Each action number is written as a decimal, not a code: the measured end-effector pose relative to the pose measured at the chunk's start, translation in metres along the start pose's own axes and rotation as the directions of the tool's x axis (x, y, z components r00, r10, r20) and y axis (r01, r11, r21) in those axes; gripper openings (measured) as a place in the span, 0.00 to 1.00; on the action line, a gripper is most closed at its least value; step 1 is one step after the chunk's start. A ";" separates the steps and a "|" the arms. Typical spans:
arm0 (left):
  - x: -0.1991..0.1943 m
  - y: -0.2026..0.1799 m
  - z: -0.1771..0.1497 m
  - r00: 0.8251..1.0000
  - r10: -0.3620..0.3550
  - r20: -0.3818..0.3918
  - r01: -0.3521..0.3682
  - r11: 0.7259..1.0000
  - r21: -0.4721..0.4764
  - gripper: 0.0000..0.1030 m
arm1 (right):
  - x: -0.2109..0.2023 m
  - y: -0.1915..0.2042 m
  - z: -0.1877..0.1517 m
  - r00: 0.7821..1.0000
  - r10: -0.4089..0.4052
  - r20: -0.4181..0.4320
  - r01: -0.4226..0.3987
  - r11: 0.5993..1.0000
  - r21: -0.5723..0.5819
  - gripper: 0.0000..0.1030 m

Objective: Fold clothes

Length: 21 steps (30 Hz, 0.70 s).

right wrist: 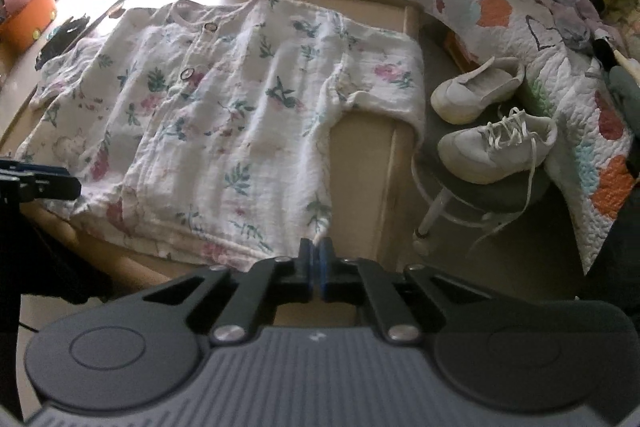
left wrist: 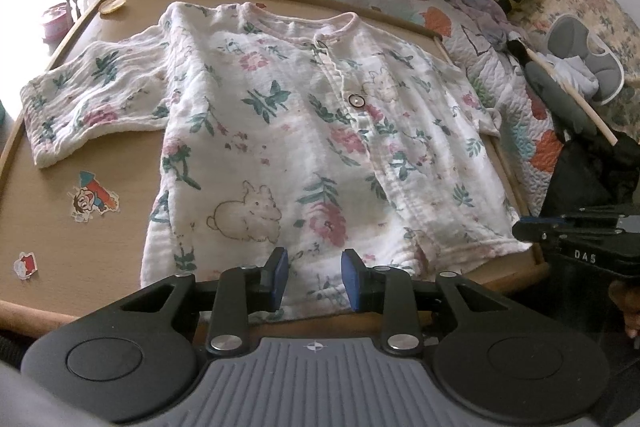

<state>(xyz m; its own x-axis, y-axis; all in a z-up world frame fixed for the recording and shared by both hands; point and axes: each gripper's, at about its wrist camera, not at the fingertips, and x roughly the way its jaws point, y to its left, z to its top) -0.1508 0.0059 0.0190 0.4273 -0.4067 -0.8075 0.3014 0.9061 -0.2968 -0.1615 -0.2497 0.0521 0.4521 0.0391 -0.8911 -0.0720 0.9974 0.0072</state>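
Wooden table (left wrist: 60, 219), flat white floral shirt (left wrist: 304, 131)

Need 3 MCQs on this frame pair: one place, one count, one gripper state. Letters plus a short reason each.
1. Where do the white sneakers sit?
A on the table
B on a round stool beside it
C on the shirt

2. How many stickers show on the table?
A none
B two
C five

3. What is the right gripper doing?
A open above the collar
B shut on the shirt hem corner
C holding a shoe

Key: 1 B, the pair rests on the stool; 2 B, both left of the shirt; 3 B, fabric is pinched between closed pads.
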 end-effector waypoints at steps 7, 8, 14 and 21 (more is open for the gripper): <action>-0.005 -0.007 0.001 1.000 -0.011 0.007 0.011 1.000 0.019 0.32 | -0.002 0.009 0.000 1.000 0.012 -0.013 -0.013 0.999 -0.053 0.06; -0.006 -0.010 0.002 1.000 -0.021 0.014 0.021 0.999 0.026 0.32 | -0.004 0.010 0.001 1.000 0.013 -0.009 -0.014 0.998 -0.059 0.07; -0.002 -0.025 0.002 0.999 -0.050 0.018 0.049 0.997 0.064 0.33 | -0.023 0.018 0.006 0.998 0.036 0.042 -0.033 0.996 -0.080 0.07; 0.013 -0.052 -0.006 1.000 -0.004 -0.015 0.007 0.977 0.213 0.34 | -0.029 0.031 0.010 0.995 0.058 0.076 -0.049 0.992 -0.115 0.07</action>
<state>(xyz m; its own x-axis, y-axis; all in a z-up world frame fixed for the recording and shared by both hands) -0.1658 -0.0460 0.0208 0.4134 -0.4085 -0.8138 0.4792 0.8575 -0.1870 -0.1680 -0.2197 0.0826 0.5136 0.1011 -0.8521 -0.1960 0.9806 -0.0018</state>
